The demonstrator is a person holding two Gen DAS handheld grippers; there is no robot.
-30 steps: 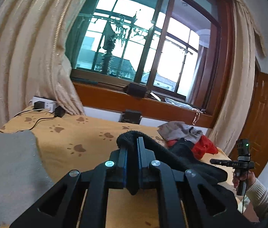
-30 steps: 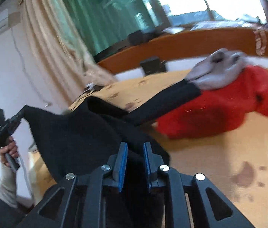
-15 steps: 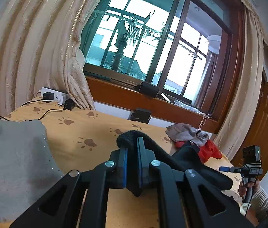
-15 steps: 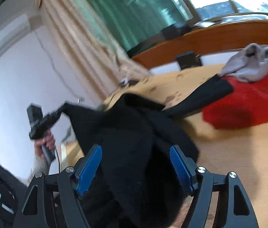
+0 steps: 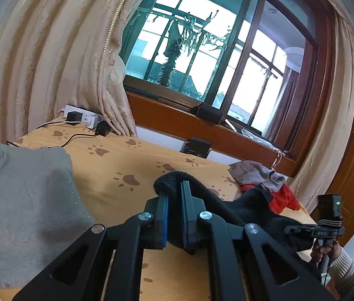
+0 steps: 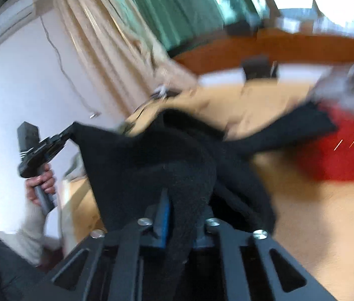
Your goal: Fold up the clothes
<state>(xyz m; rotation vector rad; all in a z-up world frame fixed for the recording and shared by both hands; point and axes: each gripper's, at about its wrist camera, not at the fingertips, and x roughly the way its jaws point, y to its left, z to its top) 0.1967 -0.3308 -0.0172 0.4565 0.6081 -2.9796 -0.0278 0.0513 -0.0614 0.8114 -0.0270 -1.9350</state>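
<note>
A black knit garment (image 5: 247, 205) hangs between my two grippers above a bed with a tan paw-print sheet (image 5: 116, 165). My left gripper (image 5: 174, 188) is shut on one edge of it. In the right wrist view, which is blurred, my right gripper (image 6: 179, 200) is shut on another fold of the black garment (image 6: 151, 155), and one sleeve trails toward the red garment (image 6: 339, 150). The left gripper (image 6: 69, 133) shows there at the left, pinching the cloth. The right gripper (image 5: 312, 233) shows at the right of the left wrist view.
A grey-green folded cloth (image 5: 24, 205) lies at the bed's left. A grey garment (image 5: 254, 173) lies on a red one (image 5: 282, 200) at the far right. A power strip (image 5: 81, 118) with cables sits by the curtain (image 5: 51, 62). A window sill (image 5: 202, 130) runs behind the bed.
The right gripper opened half a second ago and has now shut again on the black garment. The left gripper kept its hold and rose slightly.
</note>
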